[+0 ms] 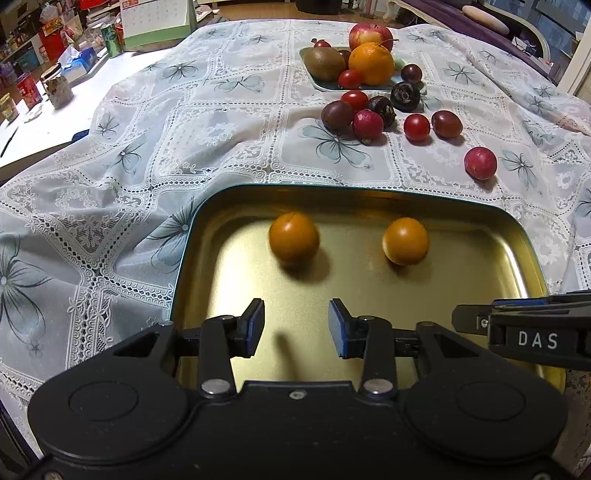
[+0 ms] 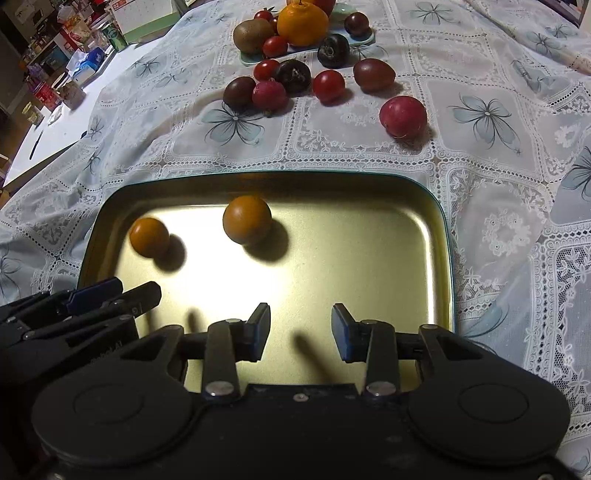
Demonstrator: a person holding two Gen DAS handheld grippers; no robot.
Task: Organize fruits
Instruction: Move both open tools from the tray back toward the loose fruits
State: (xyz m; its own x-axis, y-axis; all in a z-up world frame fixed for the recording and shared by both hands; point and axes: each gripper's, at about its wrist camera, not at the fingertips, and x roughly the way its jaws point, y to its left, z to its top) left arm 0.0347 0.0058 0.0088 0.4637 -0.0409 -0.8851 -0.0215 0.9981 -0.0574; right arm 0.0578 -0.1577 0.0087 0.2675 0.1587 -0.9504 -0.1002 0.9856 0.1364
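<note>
A gold metal tray (image 1: 524,258) (image 2: 439,258) lies on the lace tablecloth and holds two small orange fruits, a left one (image 1: 293,237) (image 2: 149,237) and a right one (image 1: 405,240) (image 2: 246,219). My left gripper (image 1: 296,328) is open and empty over the tray's near part. My right gripper (image 2: 301,332) is open and empty, beside the left one; its body shows in the left wrist view (image 1: 532,338). Several red and dark fruits (image 1: 367,125) (image 2: 269,96) lie loose beyond the tray. A lone red fruit (image 1: 480,163) (image 2: 402,116) lies nearest its far right corner.
A pale plate (image 1: 321,85) (image 2: 364,38) at the back holds a kiwi (image 1: 324,63), an orange (image 1: 371,63) (image 2: 303,24), an apple (image 1: 370,34) and small fruits. A cluttered white counter (image 1: 55,110) runs along the left, with a green can (image 1: 110,40) and a calendar.
</note>
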